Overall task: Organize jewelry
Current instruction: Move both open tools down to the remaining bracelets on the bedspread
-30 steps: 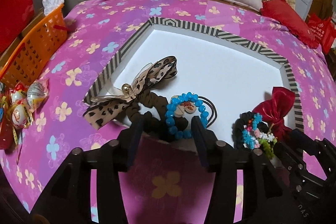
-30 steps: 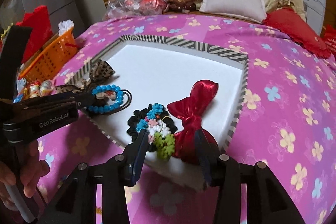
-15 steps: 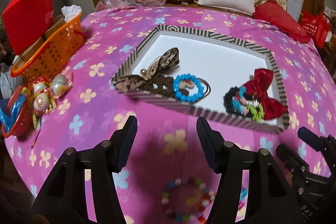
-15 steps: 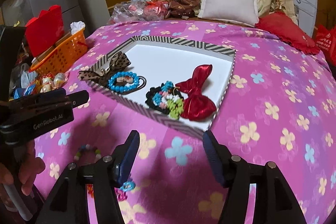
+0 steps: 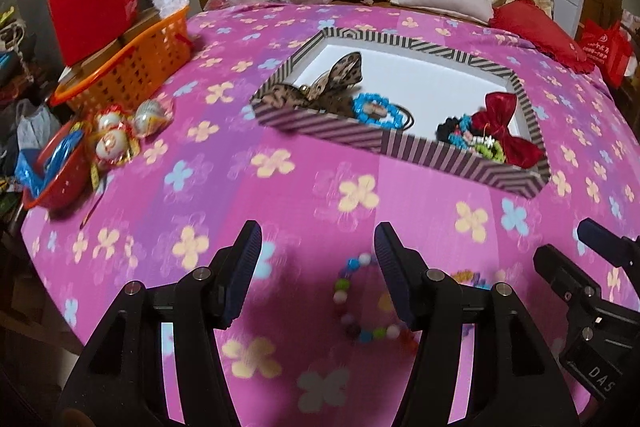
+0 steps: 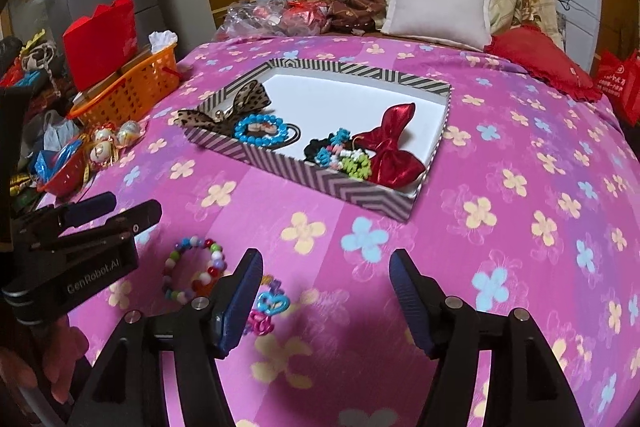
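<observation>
Striped box [image 6: 320,183] sits mid-bedspread [image 6: 520,227]; everything below is placed relative to it. Inside, along its near wall: leopard bow [image 6: 240,103] at left end, blue bead bracelet [image 6: 260,129] next to it, dark beaded hair tie [image 6: 340,155] w/ red bow [image 6: 390,147] at right end. Outside the box, near side: multicolor bead bracelet [image 6: 196,267] lying flat on the spread, small bright charms [image 6: 268,307] just right of it. Left claw [image 5: 316,267] wide, holding nothing, hovering over that bracelet. Right claw [image 6: 326,291] also wide & empty, near side of box, charms by its left finger. Orange basket [image 5: 132,63] & wrapped candies [image 5: 120,135] well left of box.
</observation>
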Tool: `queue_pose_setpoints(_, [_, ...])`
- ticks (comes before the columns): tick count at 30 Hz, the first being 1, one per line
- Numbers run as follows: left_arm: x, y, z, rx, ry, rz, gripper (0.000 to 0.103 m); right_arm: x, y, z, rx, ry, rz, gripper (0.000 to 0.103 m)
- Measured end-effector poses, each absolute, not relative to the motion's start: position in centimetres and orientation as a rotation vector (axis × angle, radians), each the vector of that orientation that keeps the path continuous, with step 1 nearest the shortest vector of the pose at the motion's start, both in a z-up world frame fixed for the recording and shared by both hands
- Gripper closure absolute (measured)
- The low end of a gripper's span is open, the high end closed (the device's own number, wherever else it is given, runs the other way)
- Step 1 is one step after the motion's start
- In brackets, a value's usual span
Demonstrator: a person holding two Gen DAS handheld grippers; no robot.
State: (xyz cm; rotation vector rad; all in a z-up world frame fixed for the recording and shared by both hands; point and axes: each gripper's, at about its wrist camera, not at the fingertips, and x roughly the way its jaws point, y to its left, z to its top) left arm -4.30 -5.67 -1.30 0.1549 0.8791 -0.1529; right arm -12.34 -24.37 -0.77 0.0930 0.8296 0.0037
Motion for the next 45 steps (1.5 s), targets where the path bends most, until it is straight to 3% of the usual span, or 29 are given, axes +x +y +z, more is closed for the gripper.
queue_pose_setpoints(45, [-8.2, -3.4, -3.3, 0.137, 0.908, -0.134, 0.044, -14.7, -22.1, -3.0, 0.034, 0.896, 0.034, 0.039])
